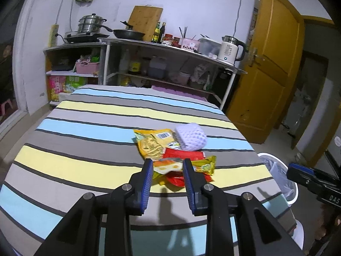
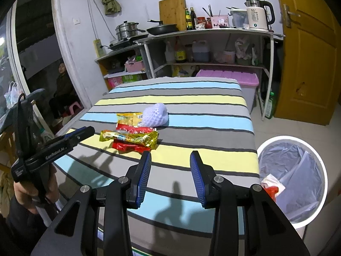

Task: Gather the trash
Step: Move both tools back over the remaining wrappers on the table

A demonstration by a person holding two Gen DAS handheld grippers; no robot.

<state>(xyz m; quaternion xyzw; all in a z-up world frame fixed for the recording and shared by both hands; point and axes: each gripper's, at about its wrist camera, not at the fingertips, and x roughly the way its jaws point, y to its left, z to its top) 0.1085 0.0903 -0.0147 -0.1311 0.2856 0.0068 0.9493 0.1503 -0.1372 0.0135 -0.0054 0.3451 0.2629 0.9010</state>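
A small heap of trash lies on the striped tablecloth [image 1: 85,128]: a yellow snack wrapper [image 1: 151,143], a red wrapper [image 1: 183,154], a yellow-green wrapper [image 1: 205,166] and a white foam fruit net [image 1: 190,136]. My left gripper [image 1: 168,164] is open, its blue pads framing the near edge of the heap without pressing on it. From the right wrist view, the left gripper [image 2: 90,130] sits just left of the wrappers [image 2: 130,137] and the foam net [image 2: 154,115]. My right gripper [image 2: 170,155] stands open and empty over the table's near right part.
A white bin [image 2: 285,137] with a clear liner stands on the floor at the table's right corner, with red and white scraps inside. Behind the table are kitchen shelves [image 2: 213,33] with pots and a kettle. A yellow door [image 2: 309,64] is at right. A person sits at far left.
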